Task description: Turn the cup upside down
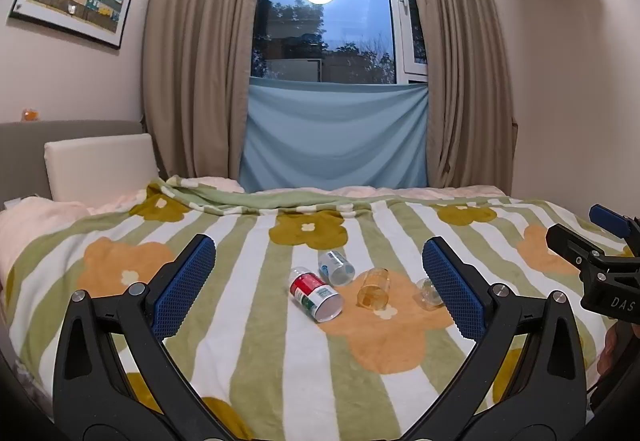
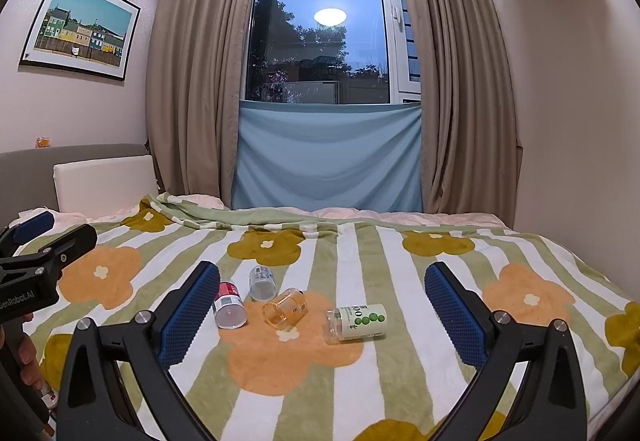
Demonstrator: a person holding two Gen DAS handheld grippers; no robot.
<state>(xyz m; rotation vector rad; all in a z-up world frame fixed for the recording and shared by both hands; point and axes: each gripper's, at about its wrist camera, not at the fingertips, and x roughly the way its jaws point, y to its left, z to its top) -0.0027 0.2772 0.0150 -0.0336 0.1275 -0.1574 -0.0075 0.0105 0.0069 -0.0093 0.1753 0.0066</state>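
Several small cups lie on their sides on the flowered blanket (image 1: 280,373): a red-labelled cup (image 1: 316,294) (image 2: 229,306), a clear blue-labelled cup (image 1: 337,267) (image 2: 262,283), an amber cup (image 1: 374,288) (image 2: 285,309) and a clear cup with a green label (image 1: 429,293) (image 2: 357,322). My left gripper (image 1: 319,283) is open and empty, held above the bed short of the cups. My right gripper (image 2: 322,311) is open and empty, also short of the cups. Each gripper shows at the edge of the other's view: right (image 1: 604,261), left (image 2: 40,253).
The bed runs to a wall with beige curtains (image 1: 188,73), a window and a blue cloth (image 1: 336,133). A white cushion (image 1: 100,165) and grey headboard stand at the left. A wall bounds the bed at the right (image 2: 580,121).
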